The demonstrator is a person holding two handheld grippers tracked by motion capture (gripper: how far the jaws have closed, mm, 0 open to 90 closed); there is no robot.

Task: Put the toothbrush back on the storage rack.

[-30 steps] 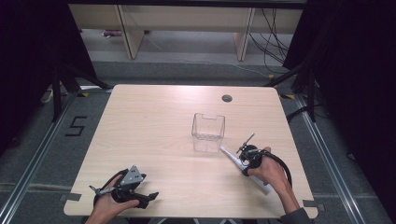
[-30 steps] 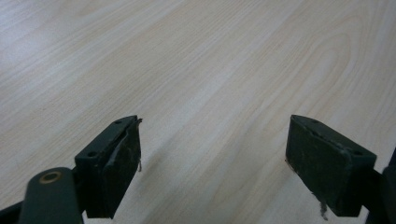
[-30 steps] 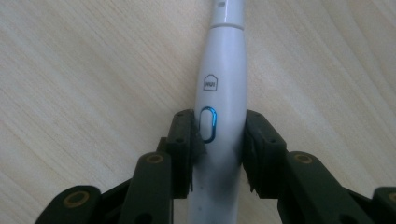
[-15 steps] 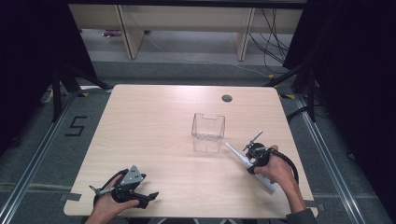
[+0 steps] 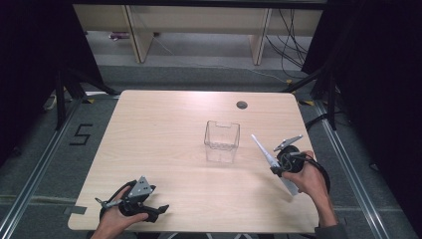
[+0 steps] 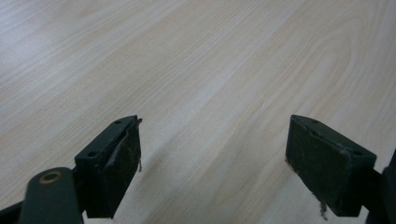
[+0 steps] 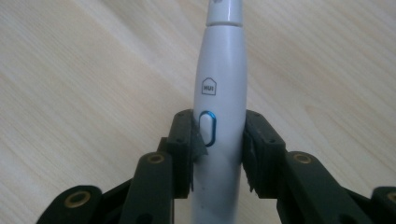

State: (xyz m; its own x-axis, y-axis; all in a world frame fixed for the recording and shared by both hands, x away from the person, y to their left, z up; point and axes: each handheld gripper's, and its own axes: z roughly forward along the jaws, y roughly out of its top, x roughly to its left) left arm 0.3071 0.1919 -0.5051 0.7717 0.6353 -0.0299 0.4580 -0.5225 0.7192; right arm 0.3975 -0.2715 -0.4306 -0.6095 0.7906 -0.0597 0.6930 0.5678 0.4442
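Right gripper clamped on a white toothbrush, just right of the bin; left gripper idle, jaws apart.

Table: light wood, front edge cut off by the frame, one dark round hole behind the bin. Bin: clear plastic, mid-table, walls hard to trace and contents unreadable against the wood grain. Left gripper sits well left of the bin and nearer the front edge; its own view shows both pads wide apart with bare wood between. Toothbrush: both pads press its body at the blue-ringed button. The tip points up-left toward the bin, apart from it. Its head runs out of the top of the right gripper view; the tail end is partly hidden behind the hand. The bristles are too small to make out.
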